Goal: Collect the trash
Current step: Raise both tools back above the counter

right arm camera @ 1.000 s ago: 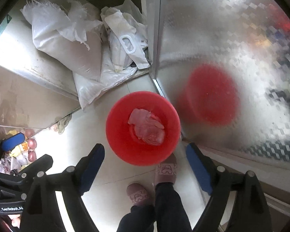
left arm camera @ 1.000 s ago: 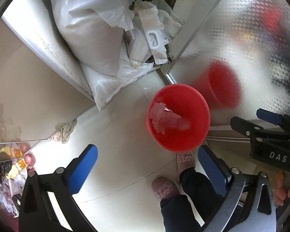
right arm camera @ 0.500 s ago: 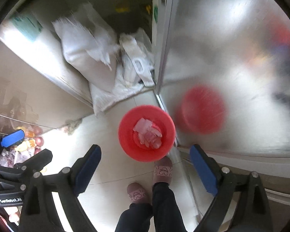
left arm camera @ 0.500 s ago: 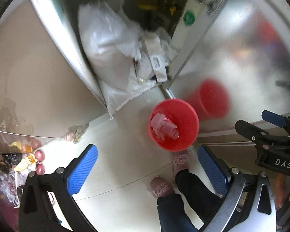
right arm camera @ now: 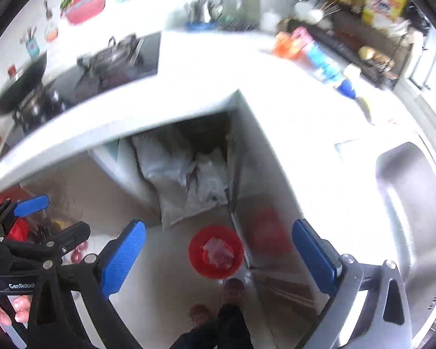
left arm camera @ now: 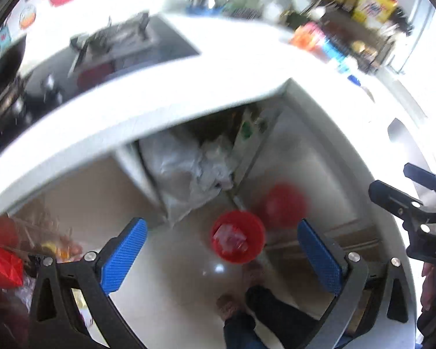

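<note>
Low in the middle of both wrist views, a red bucket [left arm camera: 237,240] stands on the pale floor [left arm camera: 171,276] with crumpled clear plastic trash [left arm camera: 229,237] lying inside it. The left claw [left arm camera: 222,257] frames it from above, its blue pads [left arm camera: 123,256] set wide apart with nothing between them. The right claw [right arm camera: 219,258] is likewise empty; its jaws have just been opening and now stand spread wide, the bucket [right arm camera: 215,251] showing far below in the gap. Just under the bucket, at the bottom of the frames, a person's slippered feet [right arm camera: 232,289] and dark trouser legs [left arm camera: 276,314] appear. Above the bucket, an open cupboard [right arm camera: 189,168] under the white bench [right arm camera: 206,75] holds pale sacks and bags [left arm camera: 194,174]. A shiny cupboard door [left arm camera: 305,180] to the right of it carries a blurred red reflection of the bucket. On the bench top, a dark stove [right arm camera: 107,61] with pots sits at upper left, boxes and bottles [right arm camera: 314,52] crowd the upper right, and a steel sink [right arm camera: 412,203] fills the right edge of the right wrist view. Both views are blurred, so small items are hard to tell.
</note>
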A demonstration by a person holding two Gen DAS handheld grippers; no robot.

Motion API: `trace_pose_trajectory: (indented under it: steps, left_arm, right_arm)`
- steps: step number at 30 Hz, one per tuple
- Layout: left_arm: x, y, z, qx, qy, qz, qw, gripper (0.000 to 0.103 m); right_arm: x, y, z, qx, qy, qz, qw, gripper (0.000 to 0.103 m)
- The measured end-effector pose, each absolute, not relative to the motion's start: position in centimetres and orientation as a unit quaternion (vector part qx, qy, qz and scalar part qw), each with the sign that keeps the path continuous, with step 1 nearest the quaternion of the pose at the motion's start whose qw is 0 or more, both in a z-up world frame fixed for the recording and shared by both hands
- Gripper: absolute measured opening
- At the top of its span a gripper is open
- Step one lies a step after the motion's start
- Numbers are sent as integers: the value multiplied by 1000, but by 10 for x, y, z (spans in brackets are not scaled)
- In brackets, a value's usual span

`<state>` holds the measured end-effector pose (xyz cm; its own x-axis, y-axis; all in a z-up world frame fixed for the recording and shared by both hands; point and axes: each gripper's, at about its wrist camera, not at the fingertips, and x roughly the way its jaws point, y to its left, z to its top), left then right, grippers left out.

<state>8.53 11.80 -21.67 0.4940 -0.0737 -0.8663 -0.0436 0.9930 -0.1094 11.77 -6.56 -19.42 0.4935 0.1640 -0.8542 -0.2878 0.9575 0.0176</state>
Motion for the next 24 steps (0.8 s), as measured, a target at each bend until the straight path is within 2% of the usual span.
trace_pose_trajectory:
  steps: [5,12,24]
  left_arm:
    - [98,96,-162,-43,467,-31,883,103]
    - [133,59,-113,-26,437,-79,896,103]
    - [240,-29,-81,22,411,-144,900,103]
  right_arm:
    - [119,-89,-144,-54,457,122,879,102]
    - [133,-121,-101,-29,421,101,901,102]
    - [206,-195,-65,-1,393,46,918,102]
